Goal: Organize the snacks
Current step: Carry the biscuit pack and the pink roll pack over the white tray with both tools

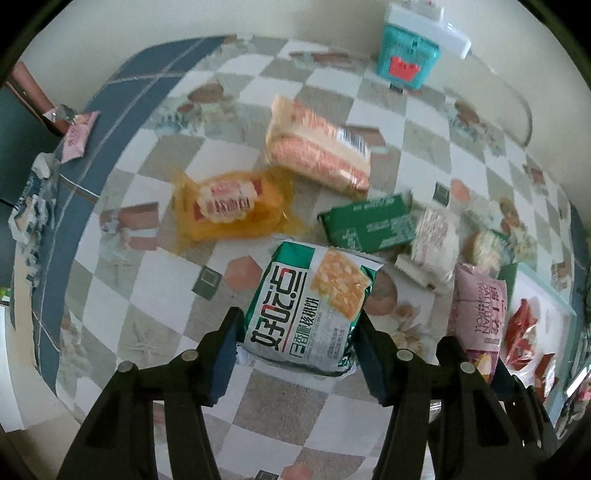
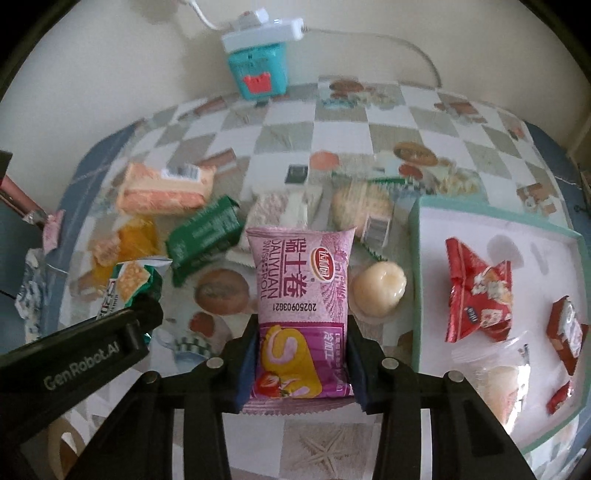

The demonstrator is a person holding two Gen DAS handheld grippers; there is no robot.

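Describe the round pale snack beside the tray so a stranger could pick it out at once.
Start at the white tray with the mint-green rim on the right of the checked tablecloth. Just outside its left wall, right of the pink Swiss roll packet held in the right hand-held gripper, lies the round pale snack. It is the only glossy, cream-coloured dome there; its neighbours are flat printed packets.

A checkered tablecloth [image 2: 343,136] printed with food pictures and a blue border covers the table. At the far edge, against the cream wall [image 2: 92,74], stands a teal box [image 2: 258,70] with a red crown-like mark; a white power strip [image 2: 258,35] rests on top of it, its cord [image 2: 413,46] trailing right. On the far left lies something crumpled, perhaps paper [image 1: 31,210].
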